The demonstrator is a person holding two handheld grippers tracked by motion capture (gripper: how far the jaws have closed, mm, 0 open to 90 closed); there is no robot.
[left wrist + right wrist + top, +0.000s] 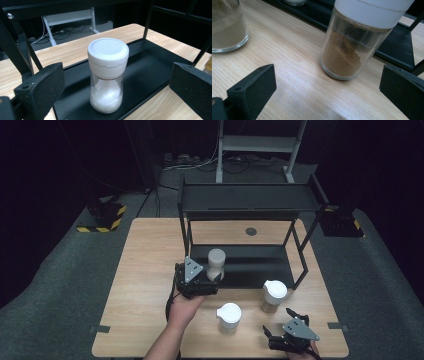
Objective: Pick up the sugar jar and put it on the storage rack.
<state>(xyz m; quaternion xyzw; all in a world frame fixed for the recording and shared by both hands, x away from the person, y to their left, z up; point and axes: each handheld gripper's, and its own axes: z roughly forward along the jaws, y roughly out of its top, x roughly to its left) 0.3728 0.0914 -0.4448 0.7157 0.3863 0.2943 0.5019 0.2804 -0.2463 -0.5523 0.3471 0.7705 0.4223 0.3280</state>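
On the left of the high view, the left gripper (pixel 212 281) sits at the front edge of the black rack's lower shelf (pixel 260 265), held by a hand (pixel 184 307) that comes in from the bottom edge. Its fingertips are hard to make out there, dark against the dark shelf and partly under the grey plate. The left gripper view settles it: the two black fingers (pixel 40 87) stand wide apart, gripping nothing, and the salt shaker (pixel 108 75) stands upright between them, set a little ahead and clear of both pads. This white-capped glass shaker, holding white grains, rests on the shelf near its front lip; in the high view it reads as a pale shape (pixel 216 264) just beyond the gripper.

Toward the middle of the counter (pixel 145 270) stands a second white-capped jar (pixel 229 318), its contents hidden by the cap from above. Further right, a third jar (pixel 273 296) stands just in front of the shelf; the right gripper view shows brown powder in it (pixel 347 53), its cap cut off by the top edge.

At the far right, the right gripper (pixel 277 325) hovers near the counter's front edge, fingers (pixel 253 86) spread wide and empty, the brown jar ahead of them and untouched.
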